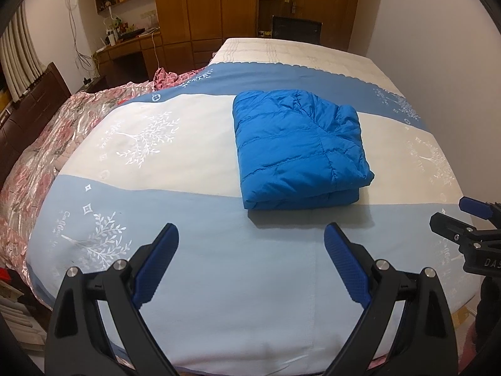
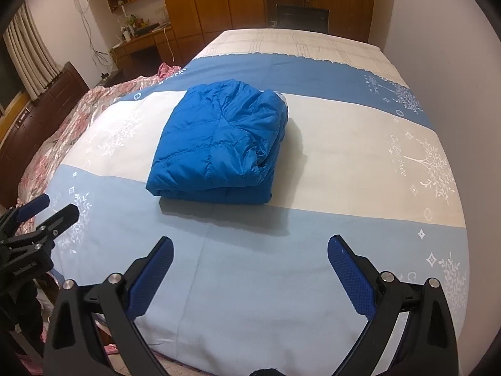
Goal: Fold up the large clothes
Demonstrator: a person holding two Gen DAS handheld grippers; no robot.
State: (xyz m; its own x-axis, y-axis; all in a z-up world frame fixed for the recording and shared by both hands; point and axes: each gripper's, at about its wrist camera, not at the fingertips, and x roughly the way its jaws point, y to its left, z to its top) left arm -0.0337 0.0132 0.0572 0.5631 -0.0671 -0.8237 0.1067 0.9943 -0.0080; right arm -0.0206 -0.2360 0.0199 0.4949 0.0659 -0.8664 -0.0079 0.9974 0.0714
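Note:
A blue quilted jacket lies folded into a thick rectangle on the bed, over the white band of the bedspread; the right wrist view shows the jacket left of centre. My left gripper hovers open above the light blue band, nearer than the jacket, with nothing between its fingers. My right gripper is also open and empty, held back from the jacket's near edge. Each gripper shows at the side of the other's view: the right gripper and the left gripper.
The bedspread has blue and white bands with tree prints. A pink floral quilt is bunched along the bed's left side by a dark headboard. Wooden wardrobes and a cluttered desk stand behind; a wall runs along the right.

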